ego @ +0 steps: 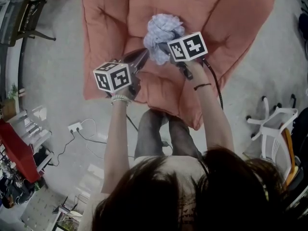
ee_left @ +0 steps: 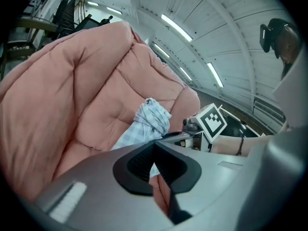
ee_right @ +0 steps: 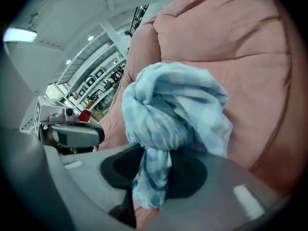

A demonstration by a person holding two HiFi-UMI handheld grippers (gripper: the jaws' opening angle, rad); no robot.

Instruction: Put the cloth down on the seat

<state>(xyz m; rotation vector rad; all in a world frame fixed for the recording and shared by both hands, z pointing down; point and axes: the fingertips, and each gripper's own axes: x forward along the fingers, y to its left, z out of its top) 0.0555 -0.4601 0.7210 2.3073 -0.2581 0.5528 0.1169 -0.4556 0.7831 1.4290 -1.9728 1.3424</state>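
A checked blue-and-white cloth is held bunched in a knot-like ball over the hollow of the padded pink seat; whether it touches the cushion cannot be told. The right claw is closed on a hanging twist of it. The left claw is nearly shut, pinching a thin edge. The person's legs are pressed near the seat's front edge. On the floor, a power strip and a white trolley are seen well apart.
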